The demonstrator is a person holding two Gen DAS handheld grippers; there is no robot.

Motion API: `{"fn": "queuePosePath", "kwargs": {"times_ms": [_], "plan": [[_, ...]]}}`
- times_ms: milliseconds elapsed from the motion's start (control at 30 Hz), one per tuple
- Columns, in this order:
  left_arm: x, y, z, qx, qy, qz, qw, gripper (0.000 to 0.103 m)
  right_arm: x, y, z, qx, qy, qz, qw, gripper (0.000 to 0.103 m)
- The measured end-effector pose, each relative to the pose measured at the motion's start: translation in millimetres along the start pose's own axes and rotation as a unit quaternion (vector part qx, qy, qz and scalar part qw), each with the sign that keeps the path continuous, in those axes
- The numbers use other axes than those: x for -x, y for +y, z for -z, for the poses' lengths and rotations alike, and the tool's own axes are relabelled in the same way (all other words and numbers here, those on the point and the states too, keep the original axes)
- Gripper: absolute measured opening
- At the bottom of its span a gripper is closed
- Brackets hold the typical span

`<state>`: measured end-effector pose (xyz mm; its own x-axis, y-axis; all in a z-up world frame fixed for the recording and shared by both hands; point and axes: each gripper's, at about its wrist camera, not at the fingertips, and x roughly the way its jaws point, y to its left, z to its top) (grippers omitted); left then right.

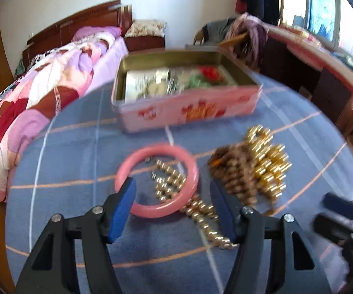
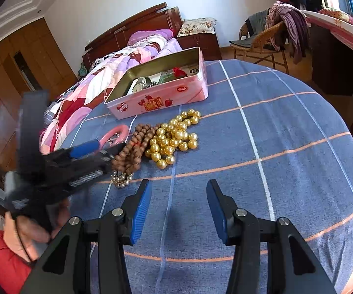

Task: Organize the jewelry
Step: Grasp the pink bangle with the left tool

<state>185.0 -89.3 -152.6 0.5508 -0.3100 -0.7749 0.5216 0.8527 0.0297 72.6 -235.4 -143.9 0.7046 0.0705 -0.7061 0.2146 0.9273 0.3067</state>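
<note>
A pink bangle (image 1: 157, 182) lies on the blue checked cloth (image 1: 78, 159), over a small pearl strand (image 1: 169, 183). My left gripper (image 1: 174, 196) is open, its fingers on either side of the bangle just above it. To the right lie brown wooden beads (image 1: 235, 169) and large gold beads (image 1: 269, 161). The open pink tin (image 1: 186, 107) with jewelry inside stands behind. In the right wrist view my right gripper (image 2: 177, 196) is open and empty over bare cloth, in front of the gold beads (image 2: 174, 137), brown beads (image 2: 134, 147), bangle (image 2: 115, 133) and tin (image 2: 161, 98).
A bed with a pink quilt (image 1: 41, 103) lies left of the round table. A wicker chair with clothes (image 2: 269, 36) and a dark desk (image 2: 335, 56) stand at the back right. The table edge curves around on the right (image 2: 348, 122).
</note>
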Motion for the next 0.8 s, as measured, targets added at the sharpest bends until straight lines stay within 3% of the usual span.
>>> {"fn": "queuePosePath", "kwargs": {"times_ms": [33, 67, 167, 300, 533, 700, 800], "plan": [[0, 2, 1, 0.009, 0.005, 0.014, 0.9999, 0.052, 0, 0, 0, 0.001, 0.001, 0.000, 1.000, 0.048], [3, 8, 2, 0.028, 0.004, 0.027, 0.9992, 0.032, -1, 1, 0, 0.001, 0.001, -0.002, 1.000, 0.048], [8, 17, 7, 0.050, 0.003, 0.031, 0.9983, 0.016, -3, 1, -1, 0.000, 0.003, -0.003, 1.000, 0.048], [24, 33, 19, 0.108, 0.002, 0.078, 0.9911, 0.012, -3, 1, -1, 0.001, 0.002, -0.003, 1.000, 0.048], [72, 52, 37, 0.154, -0.051, 0.120, 0.9794, 0.011, -2, 6, 0, 0.013, -0.001, 0.001, 1.000, 0.048], [86, 65, 49, 0.172, -0.055, 0.109, 0.9775, 0.011, -2, 27, 1, 0.038, 0.002, -0.025, 0.999, 0.048], [93, 70, 57, 0.170, -0.056, 0.074, 0.9811, 0.011, -9, 57, -1, 0.066, 0.011, -0.056, 0.996, 0.048]]}}
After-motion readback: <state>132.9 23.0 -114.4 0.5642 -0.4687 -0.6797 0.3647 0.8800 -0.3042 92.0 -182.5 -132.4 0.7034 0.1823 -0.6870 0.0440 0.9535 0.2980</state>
